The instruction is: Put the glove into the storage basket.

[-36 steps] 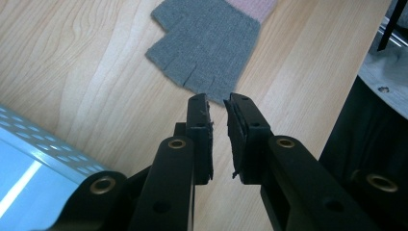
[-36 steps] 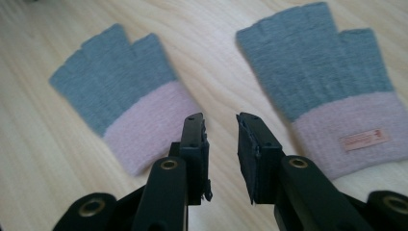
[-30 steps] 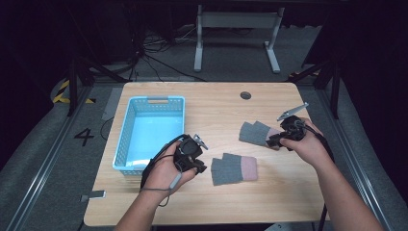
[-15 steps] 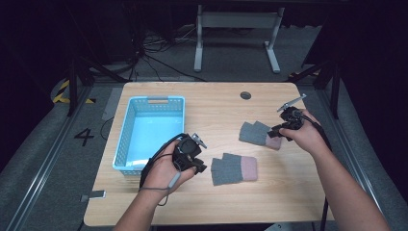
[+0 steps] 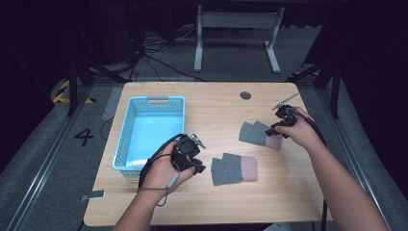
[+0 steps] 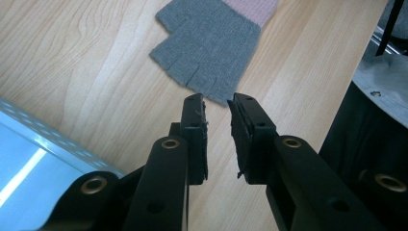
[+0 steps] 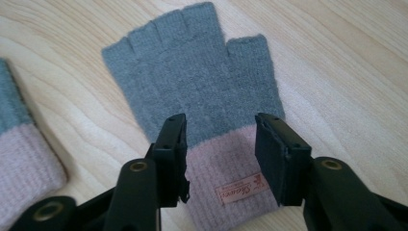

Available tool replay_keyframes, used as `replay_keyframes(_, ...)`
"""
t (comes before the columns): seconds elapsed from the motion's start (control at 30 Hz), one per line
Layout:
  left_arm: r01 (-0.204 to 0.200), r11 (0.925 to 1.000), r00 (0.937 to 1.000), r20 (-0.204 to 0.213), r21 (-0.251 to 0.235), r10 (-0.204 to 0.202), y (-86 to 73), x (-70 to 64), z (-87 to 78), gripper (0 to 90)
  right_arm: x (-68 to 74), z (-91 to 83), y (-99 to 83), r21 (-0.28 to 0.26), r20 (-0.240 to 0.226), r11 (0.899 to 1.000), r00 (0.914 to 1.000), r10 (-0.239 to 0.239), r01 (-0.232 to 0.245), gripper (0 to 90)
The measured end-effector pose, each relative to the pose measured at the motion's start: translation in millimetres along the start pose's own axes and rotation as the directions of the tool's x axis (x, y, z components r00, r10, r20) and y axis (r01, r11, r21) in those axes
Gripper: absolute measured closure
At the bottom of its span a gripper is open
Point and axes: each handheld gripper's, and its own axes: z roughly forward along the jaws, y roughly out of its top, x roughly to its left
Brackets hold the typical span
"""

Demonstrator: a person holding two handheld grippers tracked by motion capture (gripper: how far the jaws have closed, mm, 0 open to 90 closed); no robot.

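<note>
Wooden table (image 5: 216, 103) carries a blue basket (image 5: 149, 132) and two grey-pink fingerless gloves. Our right gripper (image 7: 221, 139) hovers jaws apart over the far glove's (image 7: 197, 86) cuff. Our left gripper (image 6: 217, 108), jaws slightly parted and empty, sits just beside the near glove (image 6: 211, 41).

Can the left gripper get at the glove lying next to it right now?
Probably yes. The left gripper has its jaws slightly apart just short of the near glove's finger ends, with only bare table between them.

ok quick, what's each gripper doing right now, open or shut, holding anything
Left gripper: tongs slightly open, empty, tips just short of the near glove.
Right gripper: tongs wide open, empty, over the far glove's pink cuff.
</note>
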Motion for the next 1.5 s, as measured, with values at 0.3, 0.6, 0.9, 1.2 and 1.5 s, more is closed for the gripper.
replay_keyframes(0.3, -0.008, 1.0, 0.9999, 0.007, 0.0, 0.008, -0.4, 0.7, -0.4, 74.8, -0.6, 15.8, 3.1, 0.009, 0.029, 1.0, 0.9995, 0.011, -0.011, 47.7)
replay_keyframes(0.6, -0.007, 0.9999, 0.9999, 0.015, 0.01, 0.006, -0.4, 0.7, 0.2, 74.2, 0.4, 24.1, 5.7, 0.005, 0.019, 1.0, 0.9998, -0.007, 0.006, 44.1)
replay_keyframes(0.9, -0.007, 0.9997, 0.9997, 0.025, 0.023, 0.007, -0.8, 1.0, 0.5, 73.5, 1.0, 34.2, 8.9, 0.025, 0.018, 0.999, 0.9991, -0.038, 0.037, 42.0)
replay_keyframes(1.2, -0.006, 0.9995, 0.9996, 0.029, 0.03, 0.006, -0.7, 0.7, 1.8, 73.2, 2.8, 39.9, 11.5, 0.053, 0.029, 0.998, 0.9987, -0.041, 0.04, 41.6)
replay_keyframes(1.5, -0.008, 0.9989, 0.9995, 0.032, 0.046, 0.007, -0.2, 0.2, 4.2, 72.5, 3.3, 41.1, 12.9, 0.066, 0.029, 0.997, 0.9987, -0.04, 0.038, 44.9)
